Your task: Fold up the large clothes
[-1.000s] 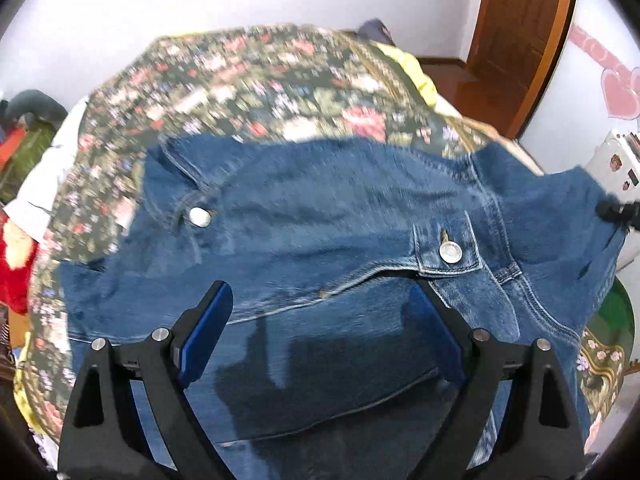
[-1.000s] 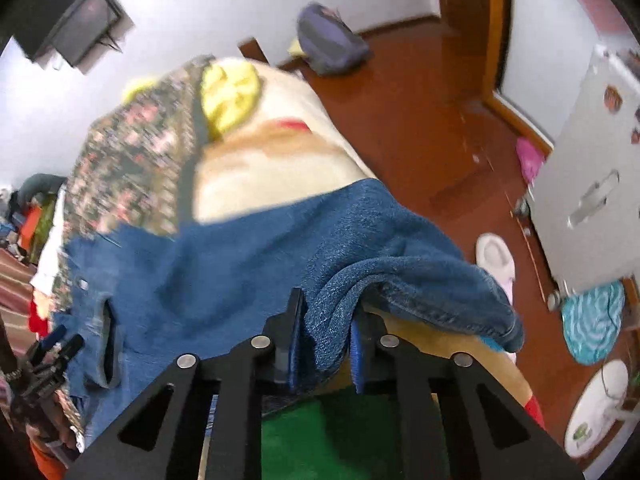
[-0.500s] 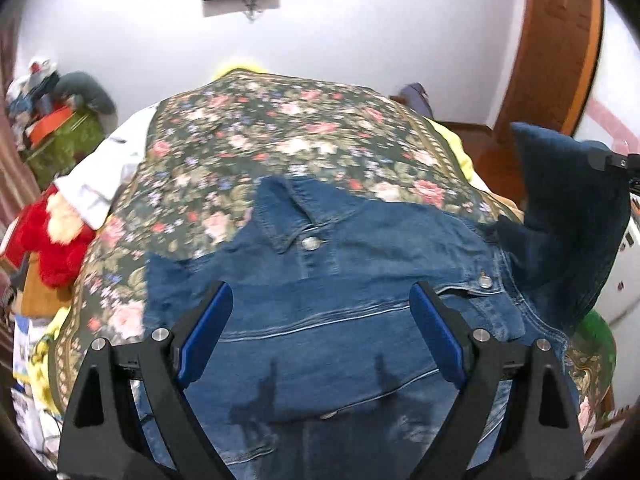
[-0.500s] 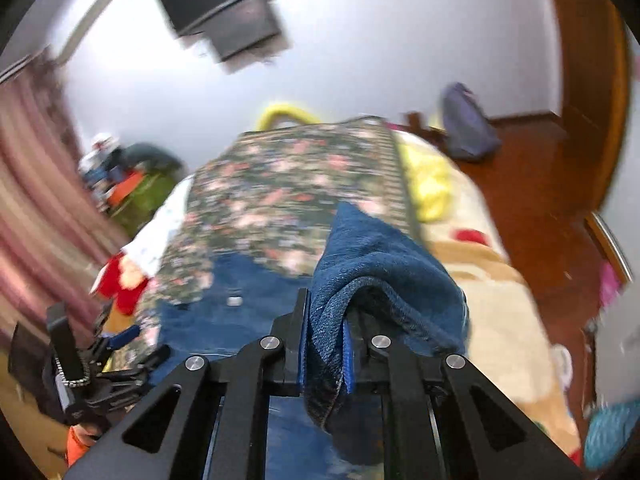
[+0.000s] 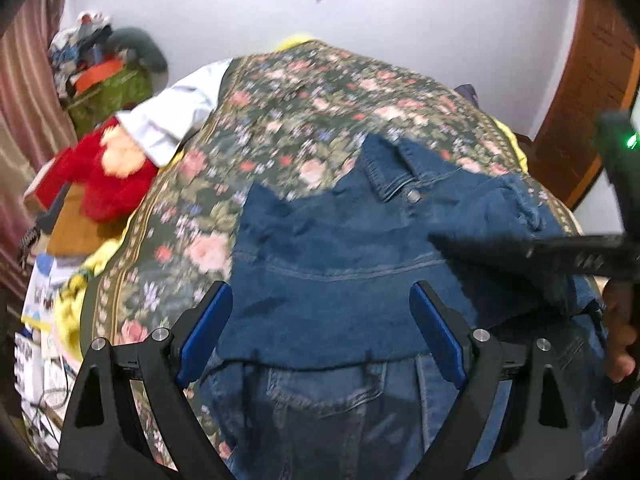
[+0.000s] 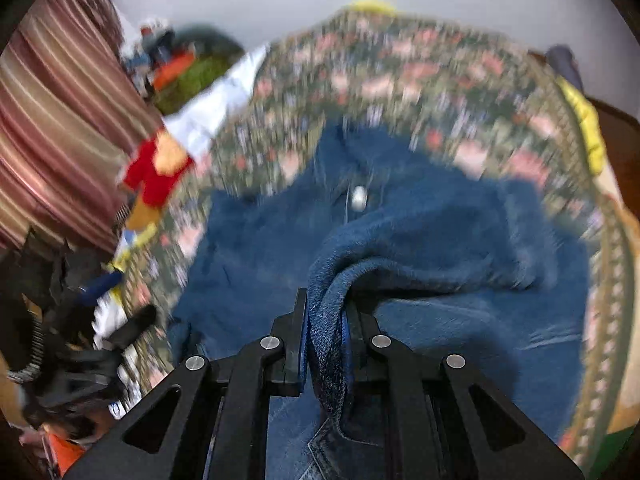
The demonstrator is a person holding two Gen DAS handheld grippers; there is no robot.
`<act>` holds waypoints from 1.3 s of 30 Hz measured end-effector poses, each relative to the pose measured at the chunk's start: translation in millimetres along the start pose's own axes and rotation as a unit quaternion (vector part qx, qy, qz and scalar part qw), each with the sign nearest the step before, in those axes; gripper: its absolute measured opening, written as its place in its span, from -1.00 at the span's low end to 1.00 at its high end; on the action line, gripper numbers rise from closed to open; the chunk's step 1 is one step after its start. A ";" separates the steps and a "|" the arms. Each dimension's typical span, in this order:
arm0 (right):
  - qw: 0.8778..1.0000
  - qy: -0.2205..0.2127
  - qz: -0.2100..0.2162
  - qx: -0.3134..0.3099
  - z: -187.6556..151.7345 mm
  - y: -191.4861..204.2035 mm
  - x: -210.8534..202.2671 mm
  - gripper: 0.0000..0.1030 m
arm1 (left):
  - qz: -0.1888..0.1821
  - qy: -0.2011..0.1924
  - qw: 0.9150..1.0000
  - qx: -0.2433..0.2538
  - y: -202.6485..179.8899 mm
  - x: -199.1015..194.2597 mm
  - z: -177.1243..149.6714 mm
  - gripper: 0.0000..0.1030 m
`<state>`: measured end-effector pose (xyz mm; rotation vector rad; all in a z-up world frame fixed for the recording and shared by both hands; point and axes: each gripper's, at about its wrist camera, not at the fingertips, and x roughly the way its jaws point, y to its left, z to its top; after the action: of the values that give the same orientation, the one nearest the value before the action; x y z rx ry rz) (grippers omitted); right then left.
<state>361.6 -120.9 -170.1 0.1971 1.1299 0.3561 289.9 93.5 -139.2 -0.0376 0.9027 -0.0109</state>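
A blue denim jacket [image 5: 332, 248] lies spread on a floral bedspread [image 5: 304, 96], collar and a metal button at the far side. My left gripper [image 5: 324, 332] is open and empty, hovering over the jacket's near part. My right gripper [image 6: 326, 320] is shut on a fold of the jacket's sleeve [image 6: 404, 248] and carries it over the jacket body [image 6: 256, 248]. The right gripper also shows in the left wrist view [image 5: 552, 248] as a dark blurred bar over the jacket's right side.
A red plush toy [image 5: 100, 184] and a white cloth [image 5: 172, 116] sit at the bed's left edge. A pile of clutter [image 5: 104, 72] stands by the striped curtain [image 6: 48, 120]. A wooden door [image 5: 588, 100] is at right.
My right gripper has swung the sleeve from the bed's right side inward over the jacket body. My left gripper stayed open and pulled back, so the jacket looks smaller and shifted right.
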 end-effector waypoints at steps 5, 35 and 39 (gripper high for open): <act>0.996 0.087 -0.016 -0.006 -23.6 0.4 48.3 -0.77 | -0.012 0.024 1.000 -0.014 7.1 9.0 -13.7 0.75; 0.997 0.075 0.009 -0.012 -48.9 -70.0 -38.6 -0.77 | -0.096 0.145 0.983 0.062 -102.1 119.6 -1.6 0.79; 0.997 0.039 -0.052 -0.035 -41.4 -84.4 -67.2 -0.77 | -0.057 0.122 0.988 0.078 -101.6 102.3 0.9 0.78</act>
<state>313.6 -225.3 -158.5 0.0619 1.1974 0.3123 354.6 -10.6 -215.2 0.0602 1.1412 -0.1960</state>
